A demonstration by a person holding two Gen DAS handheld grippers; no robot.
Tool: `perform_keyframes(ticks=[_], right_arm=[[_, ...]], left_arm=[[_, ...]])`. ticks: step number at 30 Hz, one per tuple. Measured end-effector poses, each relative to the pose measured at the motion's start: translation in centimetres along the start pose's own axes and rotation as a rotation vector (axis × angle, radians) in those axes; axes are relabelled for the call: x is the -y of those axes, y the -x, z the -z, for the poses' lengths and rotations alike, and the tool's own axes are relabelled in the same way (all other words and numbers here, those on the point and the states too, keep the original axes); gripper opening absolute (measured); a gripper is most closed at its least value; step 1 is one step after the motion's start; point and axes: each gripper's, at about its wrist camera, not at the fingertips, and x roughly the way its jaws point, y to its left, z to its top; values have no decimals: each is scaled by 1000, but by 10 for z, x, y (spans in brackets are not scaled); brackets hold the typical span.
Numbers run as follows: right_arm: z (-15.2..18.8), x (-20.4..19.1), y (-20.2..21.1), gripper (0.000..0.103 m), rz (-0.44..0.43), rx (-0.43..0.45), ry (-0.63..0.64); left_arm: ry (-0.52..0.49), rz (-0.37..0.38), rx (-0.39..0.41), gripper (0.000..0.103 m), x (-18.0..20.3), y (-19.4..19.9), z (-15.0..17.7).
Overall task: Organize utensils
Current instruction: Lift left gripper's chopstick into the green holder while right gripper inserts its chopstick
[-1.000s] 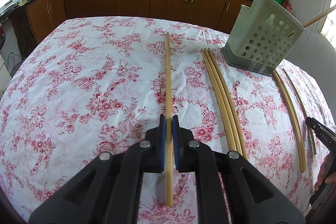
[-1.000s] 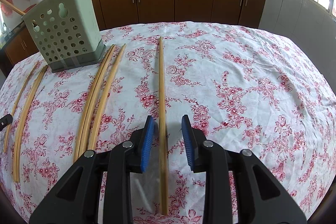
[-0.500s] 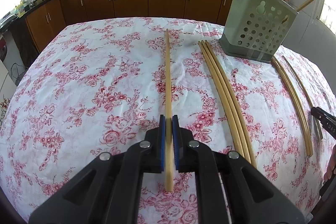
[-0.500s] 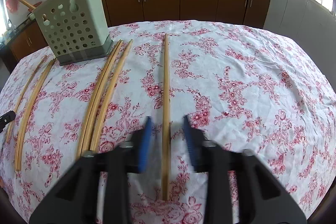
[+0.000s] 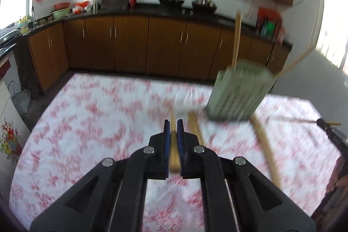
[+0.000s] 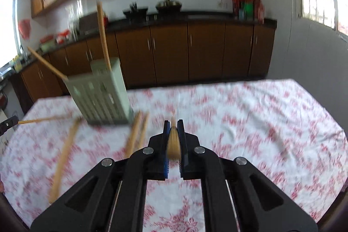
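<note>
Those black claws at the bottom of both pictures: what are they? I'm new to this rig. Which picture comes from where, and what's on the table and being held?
They are handheld two-finger grippers, one in each of a person's hands; there is no robot arm. Each carries a fisheye camera looking forward along its fingers, so each picture shows its own gripper from behind.

In the left wrist view, the left gripper is shut on a chopstick. In the right wrist view, the right gripper is shut on another chopstick.

Ahead lies a table under a floral tablecloth. On it stands a green perforated holder with two chopsticks already poking out, and several loose chopsticks lie beside it. Both pictures are motion-blurred, so finer detail is hard to tell.
</note>
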Motion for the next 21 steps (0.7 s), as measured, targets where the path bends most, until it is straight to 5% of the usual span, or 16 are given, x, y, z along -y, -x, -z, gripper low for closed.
perform_keyframes(ticks=[10, 21], right_arm=[[-41, -12, 29, 7, -59, 137, 1], [-98, -49, 75, 7, -255, 358, -18]], left_arm=[[-11, 39, 82, 8, 8, 29, -41], [-62, 160, 224, 8, 52, 77, -84]])
